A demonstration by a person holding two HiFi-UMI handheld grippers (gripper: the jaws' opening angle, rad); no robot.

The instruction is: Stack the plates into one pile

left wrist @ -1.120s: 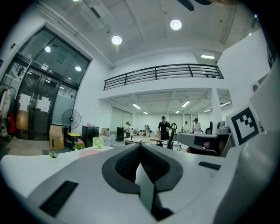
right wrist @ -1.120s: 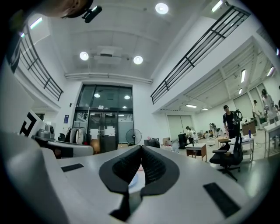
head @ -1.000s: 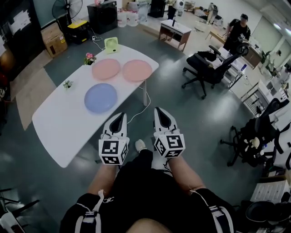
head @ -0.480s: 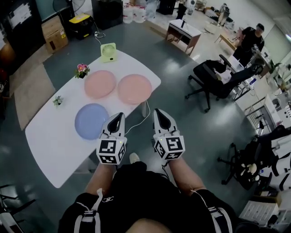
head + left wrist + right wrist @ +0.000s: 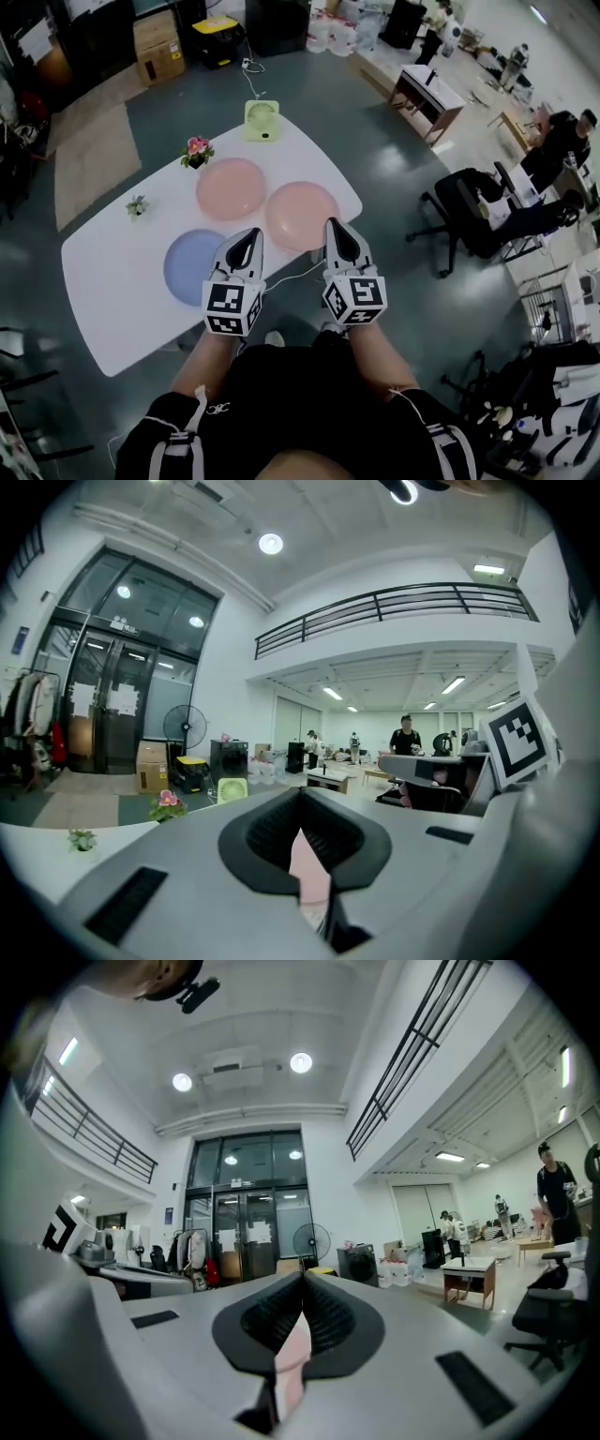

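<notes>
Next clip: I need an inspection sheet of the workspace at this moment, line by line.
Surface: white table, plates lying flat, none stacked.
Job's things: rear pink plate beside front pink plate; blue plate apart from both.
Clutter: green fan, flower pot, small plant.
Grippers: left gripper and right gripper both shut, empty, at the table's near edge, touching no plate.
Cables: white cable hanging below the table edge.
Surroundings: office chair, cardboard box, desk, people in the distance.
</notes>
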